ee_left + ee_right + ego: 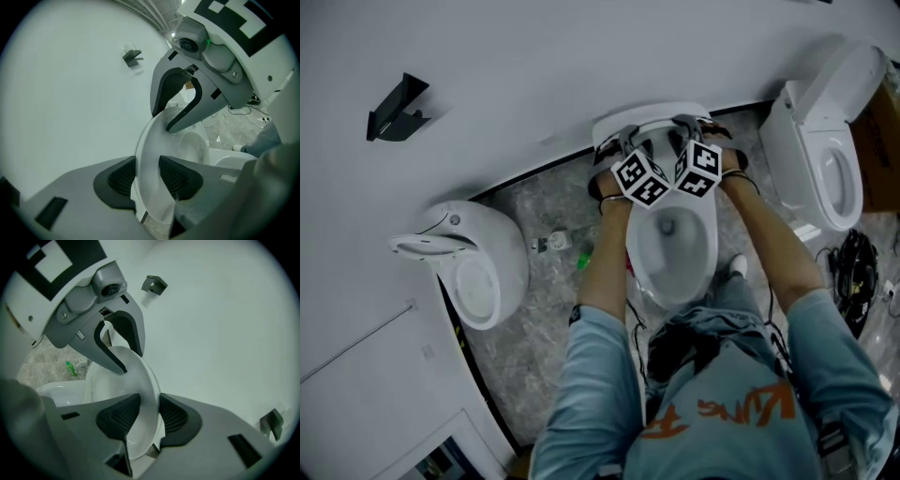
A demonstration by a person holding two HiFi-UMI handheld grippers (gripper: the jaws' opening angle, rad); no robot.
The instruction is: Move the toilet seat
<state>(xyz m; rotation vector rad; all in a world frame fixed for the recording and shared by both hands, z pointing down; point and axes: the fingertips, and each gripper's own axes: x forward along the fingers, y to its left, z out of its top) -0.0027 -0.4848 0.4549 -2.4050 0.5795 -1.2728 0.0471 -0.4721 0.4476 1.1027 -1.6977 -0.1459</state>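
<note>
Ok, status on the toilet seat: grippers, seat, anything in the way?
Both clamped: left gripper and right gripper on the toilet seat rim. Seat raised, close to the wall. Nothing seen blocking it above the bowl.

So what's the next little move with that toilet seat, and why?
Probably swing the toilet seat slowly forward and down over the bowl, both grippers together. The left gripper and right gripper each clamp its rim, it stands roughly upright near the wall, and the bowl lies open below. The intended direction isn't certain.
</note>
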